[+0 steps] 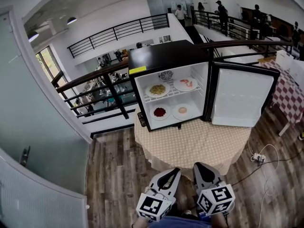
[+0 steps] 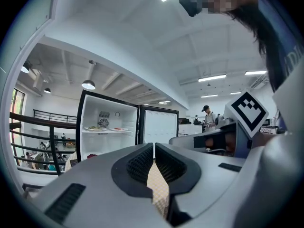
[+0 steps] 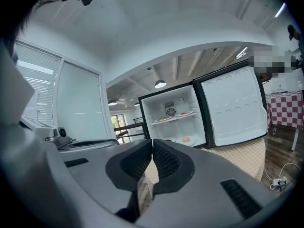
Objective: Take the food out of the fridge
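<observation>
A black mini fridge [image 1: 168,61] stands at the centre of the head view on a round table [image 1: 199,144] covered with a beige checked cloth. Its door [image 1: 242,96] hangs wide open toward the right of the frame. Nothing stands between the grippers and the open front.

The food sits inside on four plates:
- Upper shelf: a plate of yellowish food [image 1: 157,90] on the left and a plate with pink pieces [image 1: 185,83] on the right.
- Lower level: a plate of dark red food [image 1: 160,112] on the left and a plate with a round pale-pink item [image 1: 182,110] on the right.

A black railing [image 1: 95,77] runs behind the fridge, and a frosted glass wall [image 1: 38,127] fills the left of the frame. At the right edge is a red-checked table [image 1: 289,91], and a power strip [image 1: 259,157] with its cable lies on the wooden floor. People [image 1: 221,13] stand far off at the upper right.

The left gripper [image 1: 175,171] and the right gripper [image 1: 198,166] are side by side at the bottom centre, at the table's near edge and well apart from the fridge. Both point toward it. In the left gripper view the left gripper's [image 2: 154,148] jaws are pressed together with nothing between them. The right gripper view shows the right gripper [image 3: 152,146] closed and empty too.
</observation>
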`<state>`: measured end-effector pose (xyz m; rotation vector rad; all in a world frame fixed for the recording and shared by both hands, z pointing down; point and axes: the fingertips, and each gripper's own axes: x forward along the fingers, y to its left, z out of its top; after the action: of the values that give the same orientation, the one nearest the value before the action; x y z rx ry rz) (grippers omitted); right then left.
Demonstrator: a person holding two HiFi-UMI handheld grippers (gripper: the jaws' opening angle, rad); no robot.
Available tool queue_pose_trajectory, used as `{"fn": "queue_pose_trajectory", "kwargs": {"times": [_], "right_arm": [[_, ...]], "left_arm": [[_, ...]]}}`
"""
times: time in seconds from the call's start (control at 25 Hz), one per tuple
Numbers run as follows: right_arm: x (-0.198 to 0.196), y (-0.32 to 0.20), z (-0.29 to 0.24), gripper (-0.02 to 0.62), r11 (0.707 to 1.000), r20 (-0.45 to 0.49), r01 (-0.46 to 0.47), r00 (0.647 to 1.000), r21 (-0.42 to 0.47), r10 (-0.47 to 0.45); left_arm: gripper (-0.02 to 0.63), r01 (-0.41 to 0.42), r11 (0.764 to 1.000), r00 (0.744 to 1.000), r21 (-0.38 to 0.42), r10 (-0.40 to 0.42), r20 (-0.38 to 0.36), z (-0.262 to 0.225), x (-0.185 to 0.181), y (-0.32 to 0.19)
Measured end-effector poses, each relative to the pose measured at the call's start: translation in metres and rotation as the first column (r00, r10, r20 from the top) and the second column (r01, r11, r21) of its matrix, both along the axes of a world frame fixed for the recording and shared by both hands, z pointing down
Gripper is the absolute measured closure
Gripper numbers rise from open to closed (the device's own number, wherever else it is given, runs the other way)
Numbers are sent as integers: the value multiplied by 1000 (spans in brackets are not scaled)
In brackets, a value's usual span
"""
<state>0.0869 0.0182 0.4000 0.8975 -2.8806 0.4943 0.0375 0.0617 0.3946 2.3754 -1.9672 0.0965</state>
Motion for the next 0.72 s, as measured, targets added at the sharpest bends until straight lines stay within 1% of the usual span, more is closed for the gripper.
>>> {"fn": "queue_pose_trajectory", "kwargs": {"times": [0.12,0.24,0.32,0.44,0.6,0.72], "right_arm": [[-12,-19,1,575,1000,-5,-13,1000,-6,13],[-31,-43,5,575,1000,-17,-18,1000,-18,18],[-46,-58,8,575,1000,-28,-9,1000,-21,8],[-69,-82,7,575,1000,-29,-1,1000,-15,0],[-91,-117,8,575,998,-21,-43,999,-34,42],[-103,-141,14,575,995,-31,-78,997,-60,77]], "left_arm": [[581,-13,1000,1000,7,13,-2,0,-14,-19],[581,-24,1000,1000,-9,24,-18,1,-32,-43],[581,-31,999,999,-19,30,-29,1,-46,-61],[581,-35,999,999,-6,35,-38,-6,-72,-89],[581,-55,998,998,0,55,-21,-11,-102,-124],[581,-84,996,996,-14,84,-33,-7,-117,-145]]}}
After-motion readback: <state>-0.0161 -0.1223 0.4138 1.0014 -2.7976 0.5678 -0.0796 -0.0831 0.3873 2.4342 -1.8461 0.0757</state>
